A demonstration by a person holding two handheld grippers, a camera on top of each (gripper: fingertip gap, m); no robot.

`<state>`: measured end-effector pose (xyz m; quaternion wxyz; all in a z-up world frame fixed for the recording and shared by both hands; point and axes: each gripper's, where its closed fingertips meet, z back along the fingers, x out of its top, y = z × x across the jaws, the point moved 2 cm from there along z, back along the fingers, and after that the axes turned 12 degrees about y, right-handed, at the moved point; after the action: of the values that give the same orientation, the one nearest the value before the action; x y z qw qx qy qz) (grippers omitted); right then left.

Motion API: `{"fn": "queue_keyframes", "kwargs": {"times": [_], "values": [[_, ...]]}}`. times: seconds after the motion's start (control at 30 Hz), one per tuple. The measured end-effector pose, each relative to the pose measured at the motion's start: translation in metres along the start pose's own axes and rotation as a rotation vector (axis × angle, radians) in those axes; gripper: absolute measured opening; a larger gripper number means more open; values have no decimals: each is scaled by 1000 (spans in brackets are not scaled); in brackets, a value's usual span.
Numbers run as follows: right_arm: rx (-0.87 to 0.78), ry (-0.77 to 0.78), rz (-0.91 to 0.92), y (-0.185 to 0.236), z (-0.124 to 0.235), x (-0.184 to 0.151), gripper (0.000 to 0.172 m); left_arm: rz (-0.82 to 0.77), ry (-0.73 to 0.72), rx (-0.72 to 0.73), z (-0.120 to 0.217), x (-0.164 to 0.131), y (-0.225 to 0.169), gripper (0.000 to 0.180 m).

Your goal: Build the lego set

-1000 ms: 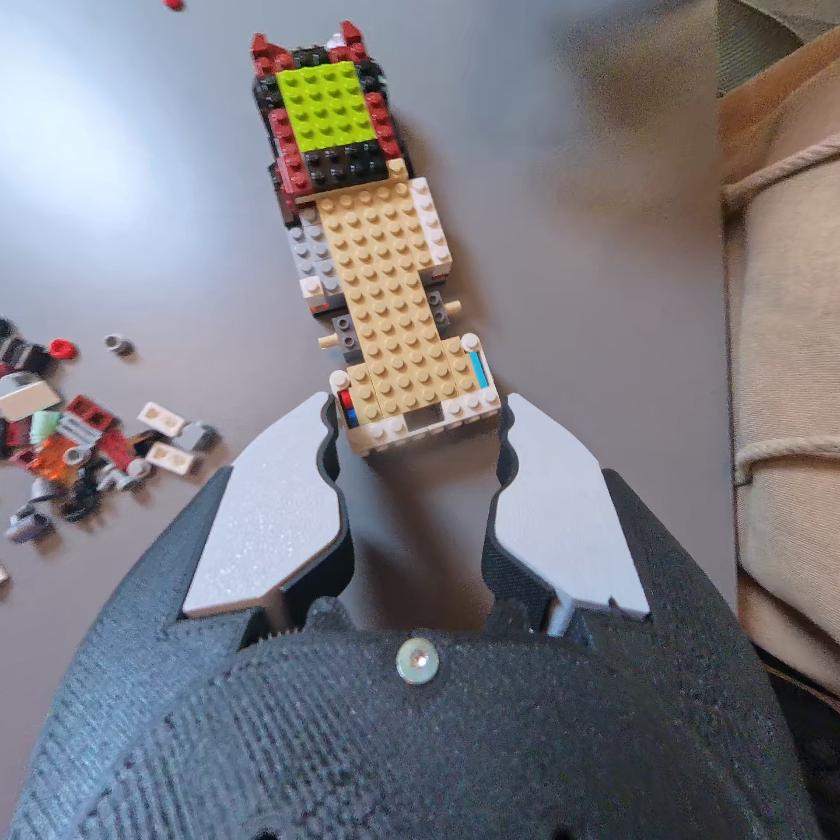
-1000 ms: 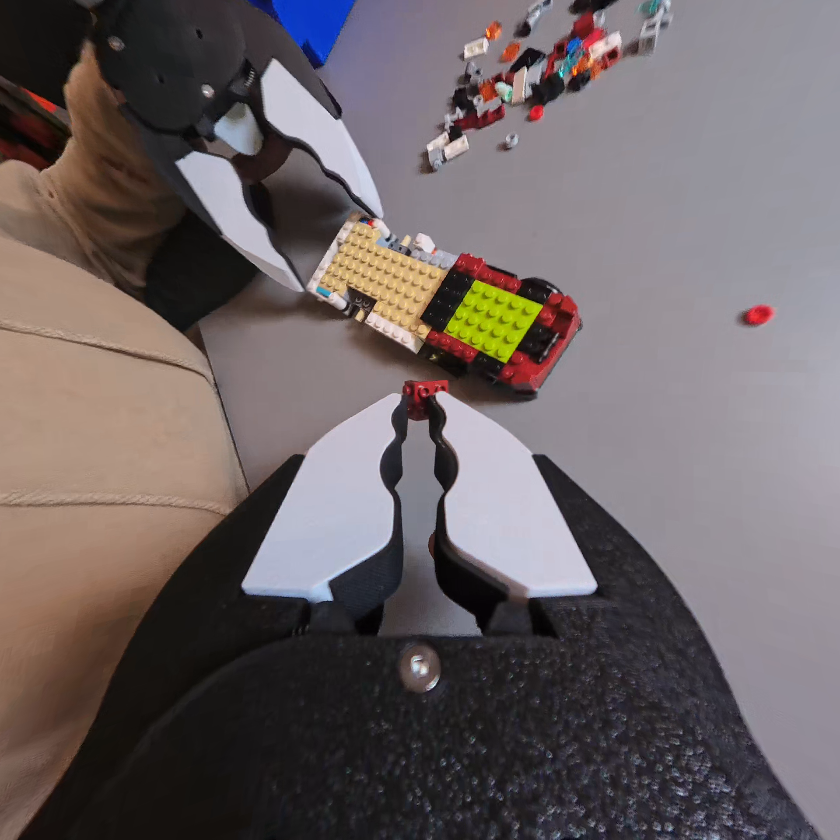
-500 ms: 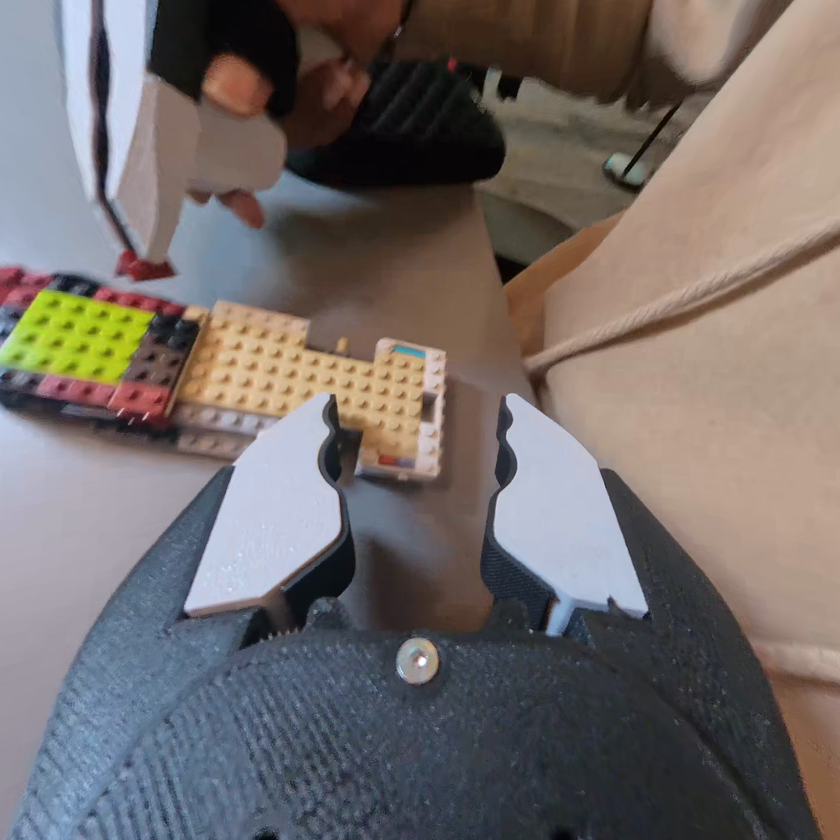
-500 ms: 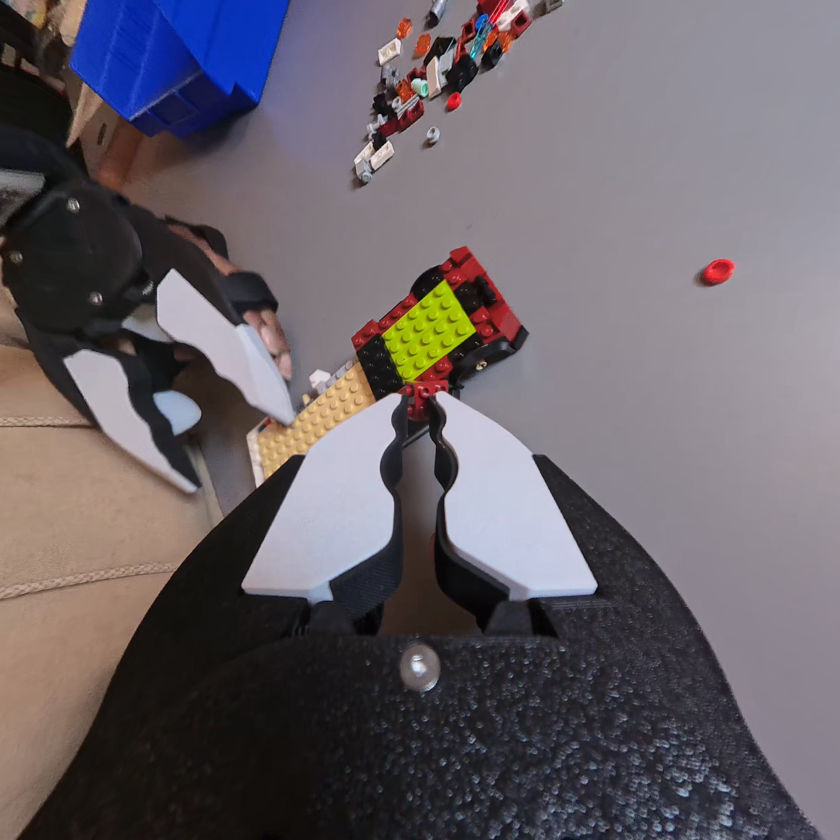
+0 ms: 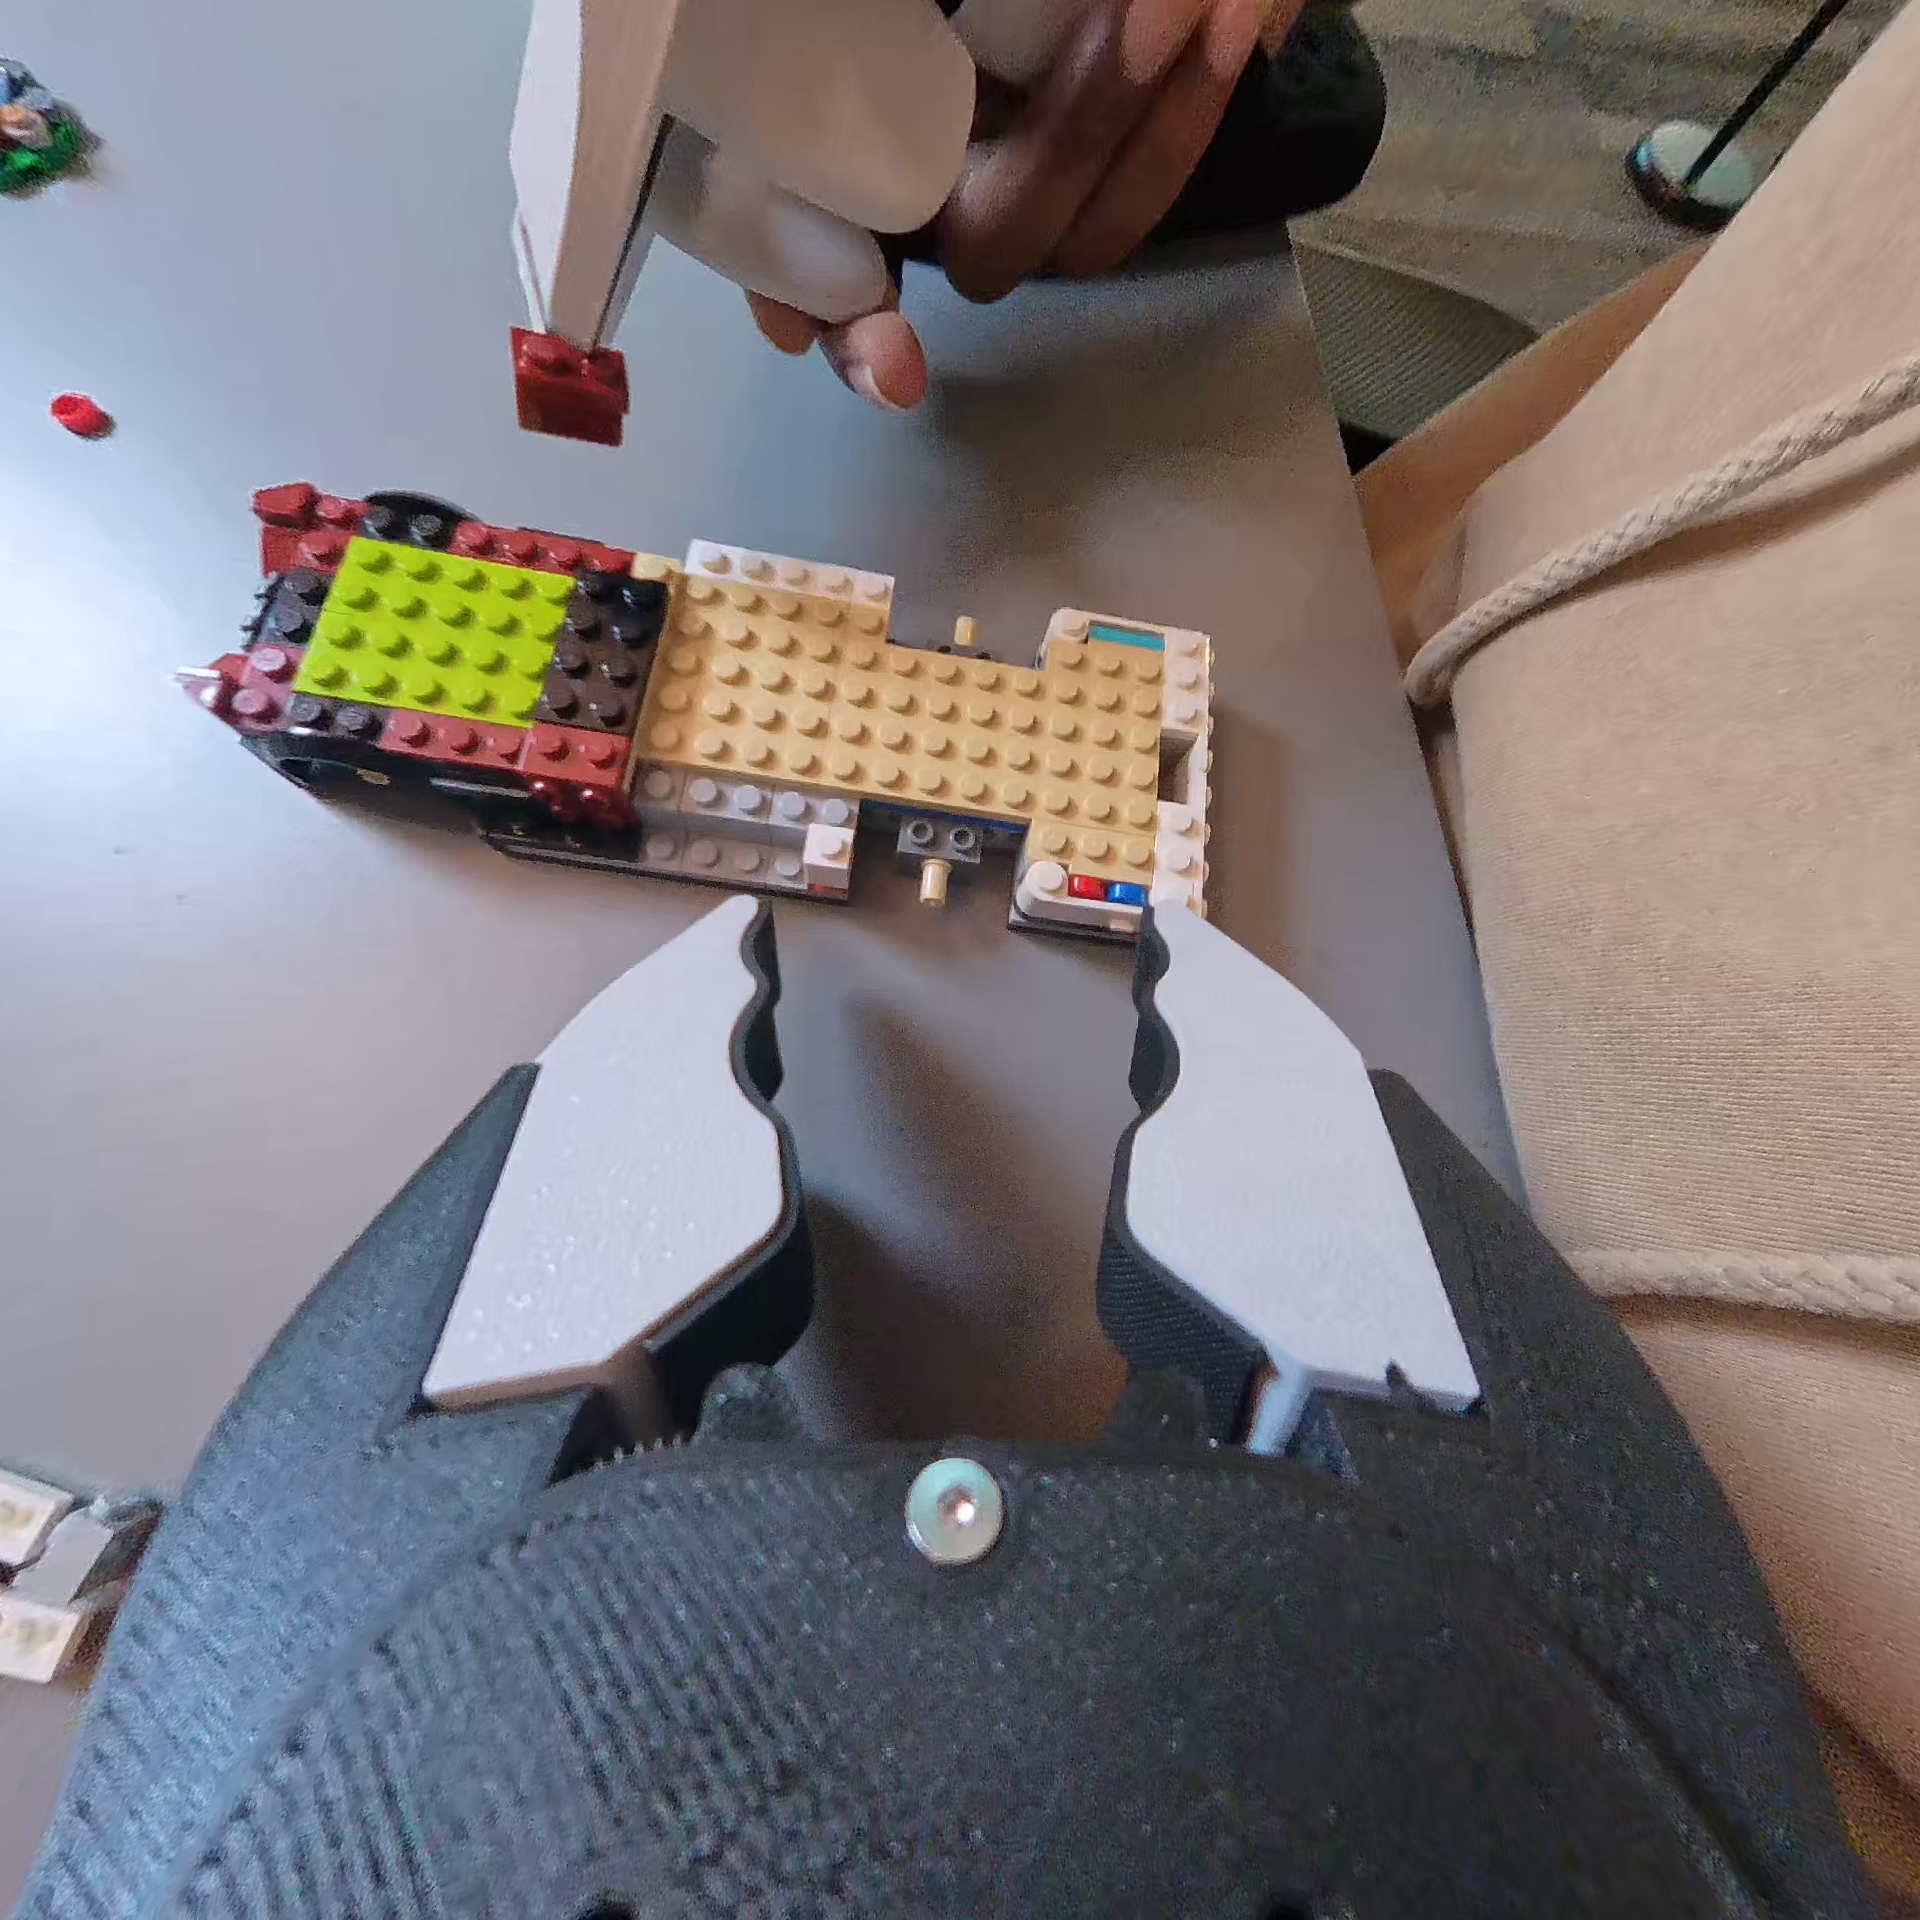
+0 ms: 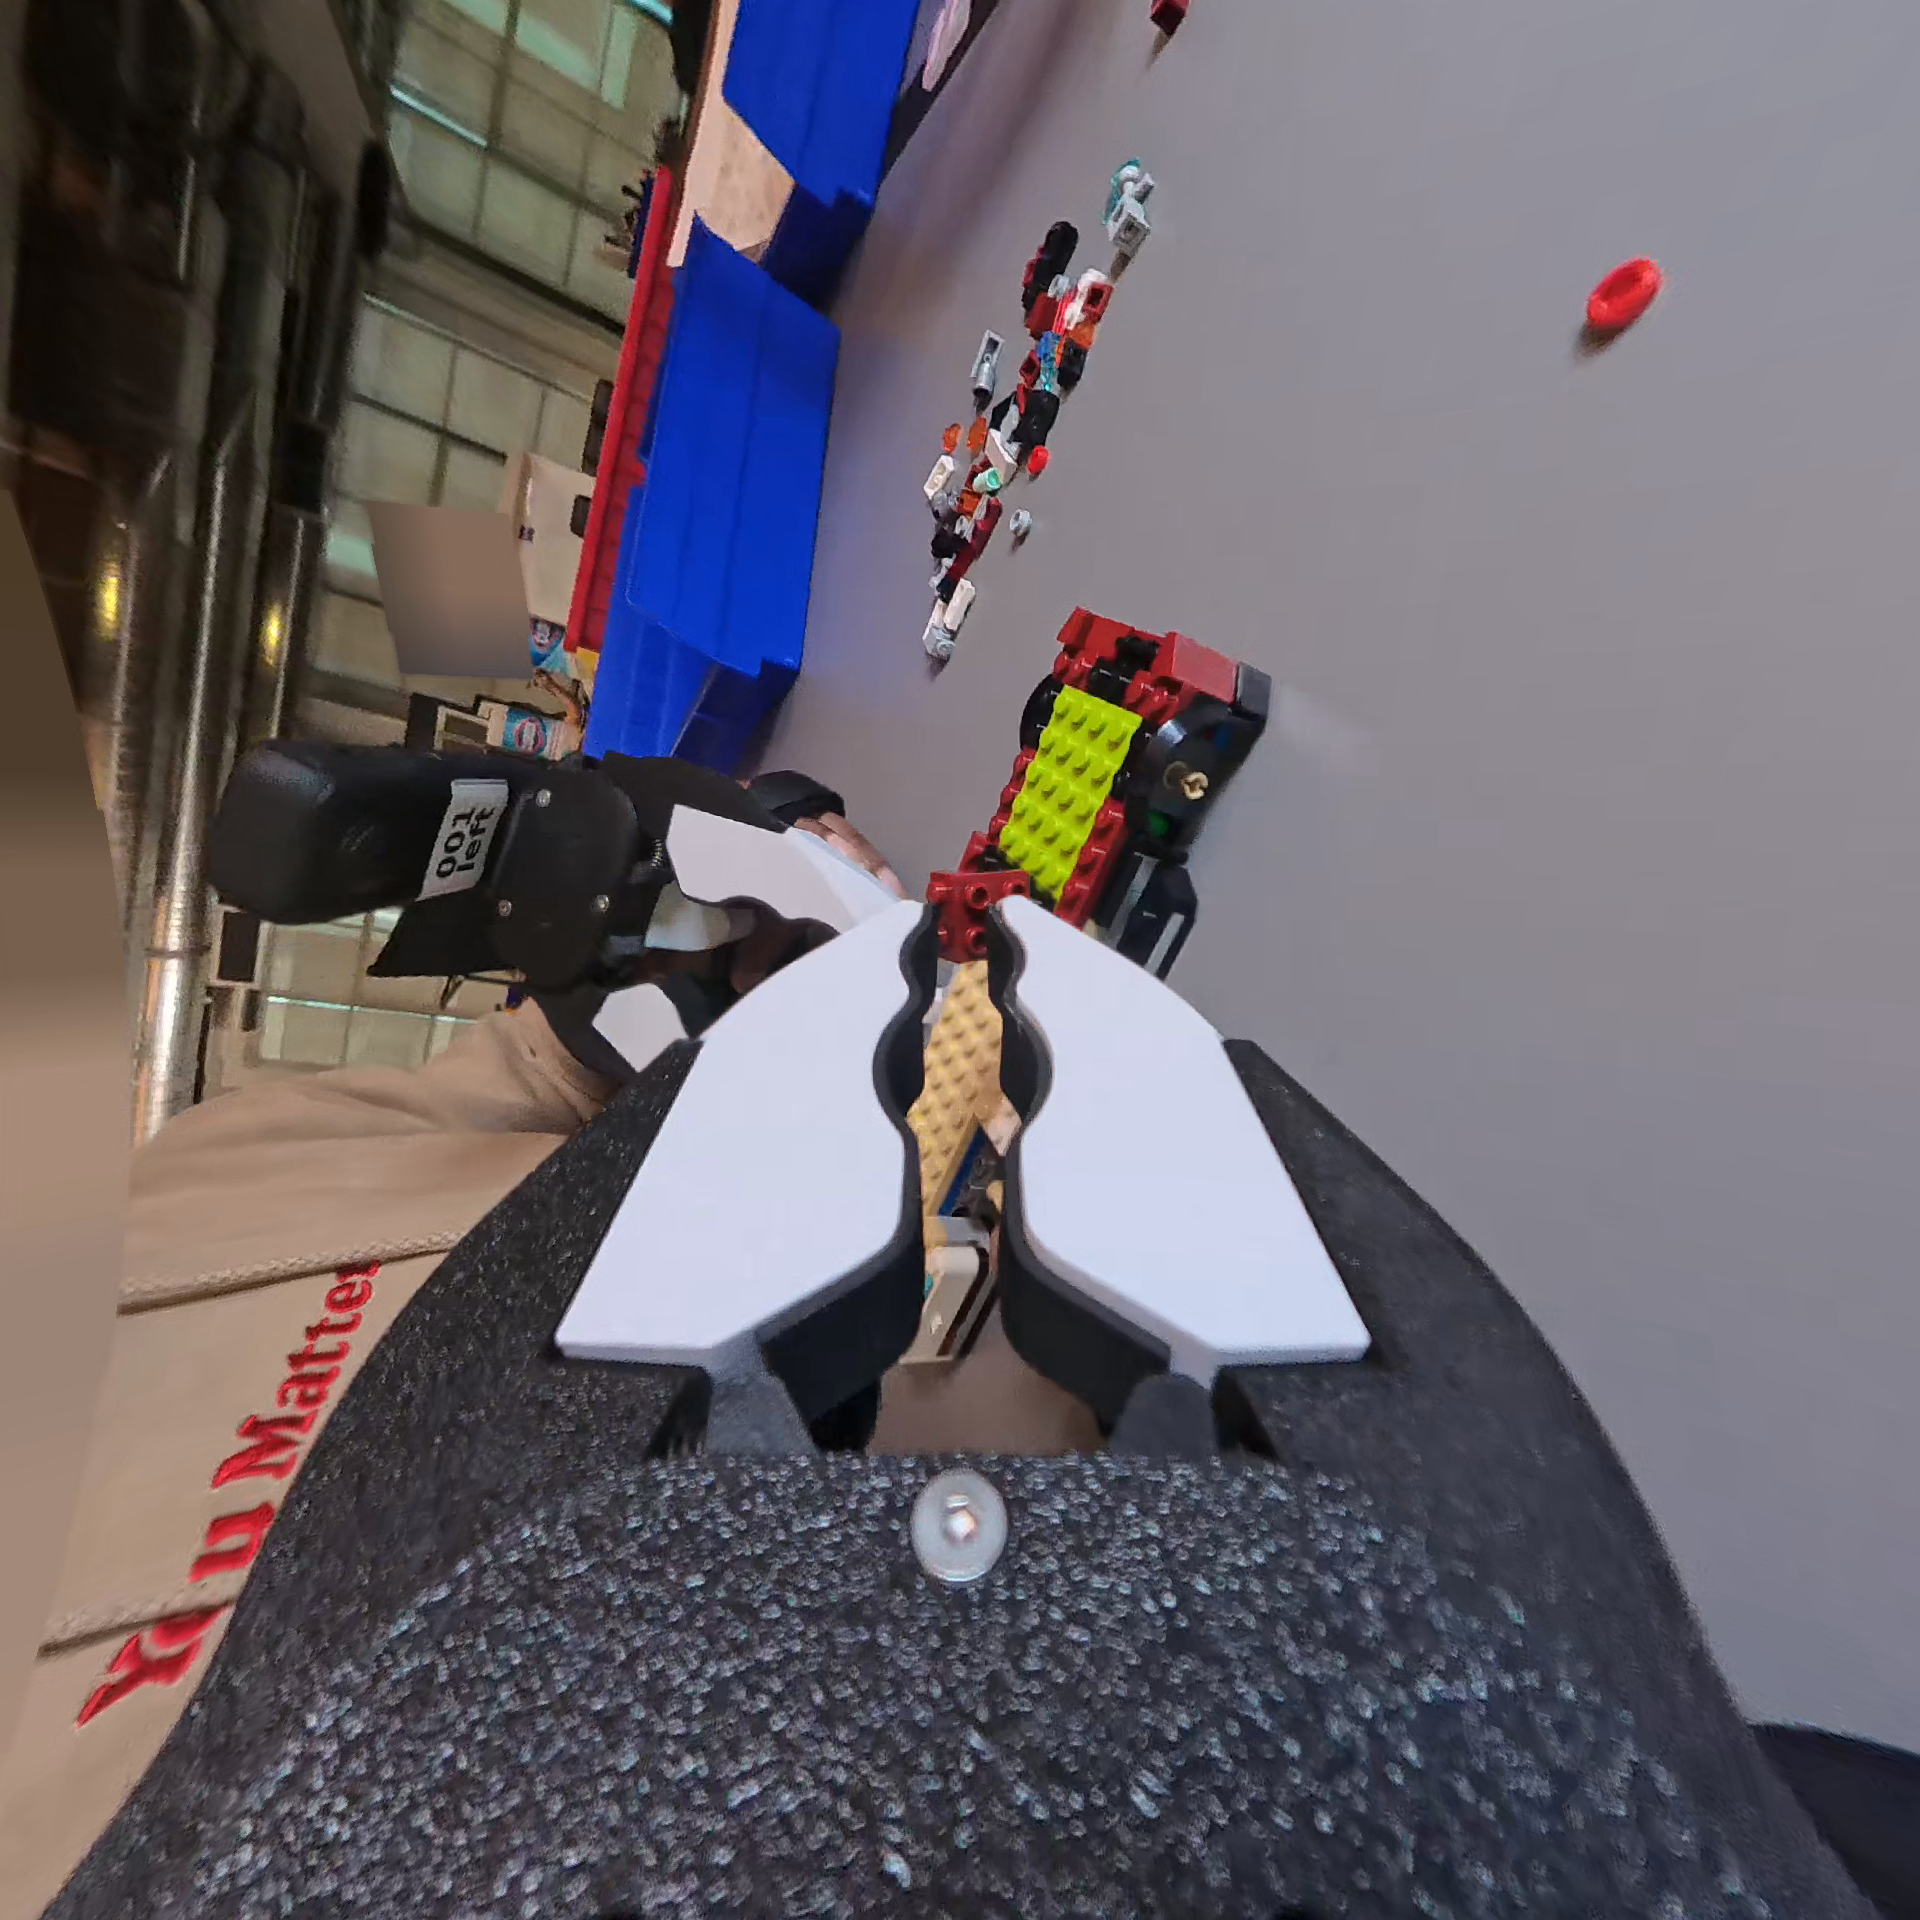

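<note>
In the left wrist view, a small round red piece (image 5: 80,412) lies alone towards the desk's (image 5: 208,987) far left, well apart from everything else. To its right the brick-built car (image 5: 727,707) lies flat with its long axis running left to right, roughly parallel to the desk's near edge: dark red and black end with the lime green plate (image 5: 436,629) to the left, tan plate (image 5: 904,717) and white end towards the right edge, beside the person's beige clothing. Above the car's green end hangs the right gripper (image 6: 966,920), its fingers pinching a small dark red brick (image 5: 569,382) clear of the studs. The left gripper (image 5: 951,914) stands spread with nothing between its fingers, pointing square across the car's near side, its right fingertip (image 5: 1169,925) just at the white corner, so it is the nearer one to the tan end.
</note>
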<state>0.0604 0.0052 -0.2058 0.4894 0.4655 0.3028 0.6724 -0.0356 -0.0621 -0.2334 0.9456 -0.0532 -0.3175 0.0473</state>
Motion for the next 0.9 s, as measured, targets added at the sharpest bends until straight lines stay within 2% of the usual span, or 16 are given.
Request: {"fn": "queue_keyframes", "kwargs": {"times": [0.17,0.4,0.53,0.7,0.9], "values": [[-57,-26,-42,-10,-7,-8,9,-59,35,28,-16,4,-8,55],[-104,28,-44,-18,-8,-5,8,-78,-29,24,-19,13,-13,58],[-114,61,-43,-20,-12,-3,8,-50,-60,53,-10,13,-2,57],[-133,125,-27,-20,-14,-3,12,3,-78,136,4,13,31,56],[-166,222,27,-21,-16,-1,12,-9,-36,145,-5,16,52,47]]}}
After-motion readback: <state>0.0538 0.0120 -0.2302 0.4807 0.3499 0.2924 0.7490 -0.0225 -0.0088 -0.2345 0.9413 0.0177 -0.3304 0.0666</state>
